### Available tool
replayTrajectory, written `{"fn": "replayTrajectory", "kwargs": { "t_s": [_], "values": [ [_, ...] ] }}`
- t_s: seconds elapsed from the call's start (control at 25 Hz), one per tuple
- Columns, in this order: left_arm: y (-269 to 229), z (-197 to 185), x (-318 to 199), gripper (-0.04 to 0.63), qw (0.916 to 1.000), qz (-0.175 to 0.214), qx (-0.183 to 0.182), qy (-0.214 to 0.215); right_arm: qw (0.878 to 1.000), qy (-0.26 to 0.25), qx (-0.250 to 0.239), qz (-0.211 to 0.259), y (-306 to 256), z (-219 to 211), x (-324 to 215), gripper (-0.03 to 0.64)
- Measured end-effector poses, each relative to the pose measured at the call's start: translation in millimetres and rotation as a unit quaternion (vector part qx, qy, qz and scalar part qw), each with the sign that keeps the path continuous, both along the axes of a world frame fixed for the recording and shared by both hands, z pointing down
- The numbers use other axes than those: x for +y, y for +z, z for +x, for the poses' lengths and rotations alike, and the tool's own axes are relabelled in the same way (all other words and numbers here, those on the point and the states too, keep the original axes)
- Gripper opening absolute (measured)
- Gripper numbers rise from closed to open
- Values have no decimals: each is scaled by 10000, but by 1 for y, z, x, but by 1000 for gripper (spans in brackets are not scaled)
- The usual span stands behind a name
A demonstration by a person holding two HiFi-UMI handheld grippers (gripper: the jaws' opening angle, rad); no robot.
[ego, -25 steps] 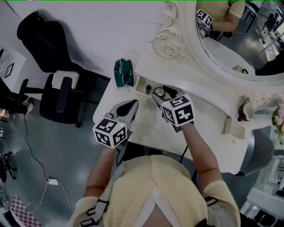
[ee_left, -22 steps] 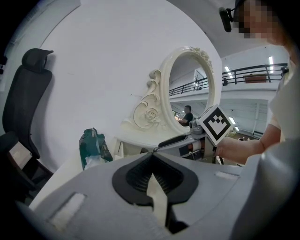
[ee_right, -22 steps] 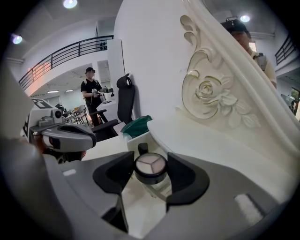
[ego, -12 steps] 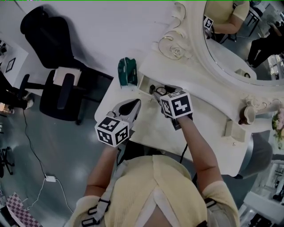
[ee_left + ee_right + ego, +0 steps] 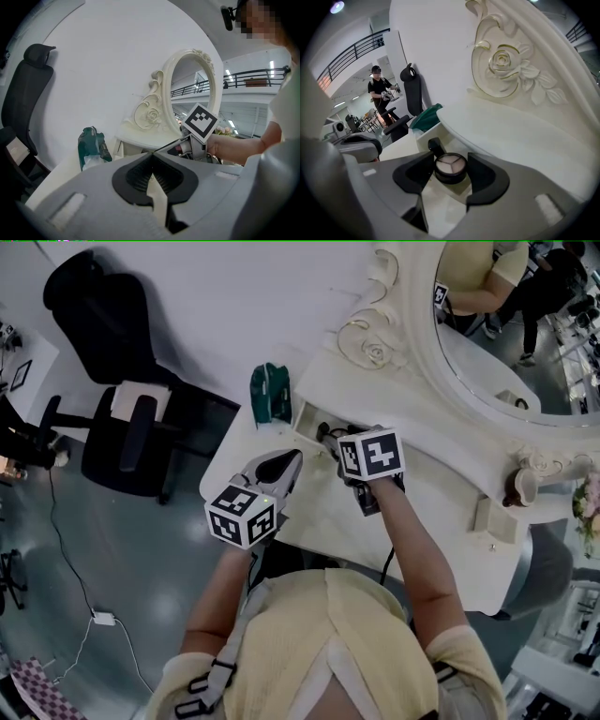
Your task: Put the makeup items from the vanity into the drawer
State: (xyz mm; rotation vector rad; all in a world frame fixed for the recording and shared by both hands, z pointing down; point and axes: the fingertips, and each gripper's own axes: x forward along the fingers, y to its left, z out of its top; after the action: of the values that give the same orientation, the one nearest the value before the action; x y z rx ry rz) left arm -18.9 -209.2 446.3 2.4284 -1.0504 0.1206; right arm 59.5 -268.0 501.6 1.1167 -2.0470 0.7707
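Note:
My right gripper (image 5: 331, 440) is shut on a round black compact (image 5: 450, 167) with pale three-part powder, held between both pads (image 5: 487, 180). It hangs at the mouth of the small open drawer (image 5: 304, 418) under the vanity's raised shelf (image 5: 520, 136). A black makeup item (image 5: 435, 146) lies inside the drawer (image 5: 427, 132), just beyond the compact. My left gripper (image 5: 287, 463) is shut with nothing in it, hovering over the tabletop to the left of the right gripper (image 5: 197, 140). Its jaws are pressed together in the left gripper view.
A green pouch (image 5: 269, 393) lies on the table's left end beside the drawer. The ornate oval mirror (image 5: 487, 324) rises behind the shelf. A brown and white cup (image 5: 518, 486) and a white box (image 5: 484, 514) sit at the right. A black office chair (image 5: 122, 427) stands left of the table.
My right gripper has carried the compact up and left, closer to the open drawer. The left gripper has shifted slightly toward the table.

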Motion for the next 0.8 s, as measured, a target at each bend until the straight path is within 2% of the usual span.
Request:
{"fn": "replayTrajectory", "kwargs": {
  "t_s": [0.44, 0.8],
  "values": [
    [0, 2, -6, 2, 9999, -2, 39, 118, 9995, 122, -108, -254, 2, -4, 1, 227],
    [0, -1, -7, 2, 9999, -6, 83, 71, 9997, 137, -140, -143, 0, -1, 4, 222]
  ]
}}
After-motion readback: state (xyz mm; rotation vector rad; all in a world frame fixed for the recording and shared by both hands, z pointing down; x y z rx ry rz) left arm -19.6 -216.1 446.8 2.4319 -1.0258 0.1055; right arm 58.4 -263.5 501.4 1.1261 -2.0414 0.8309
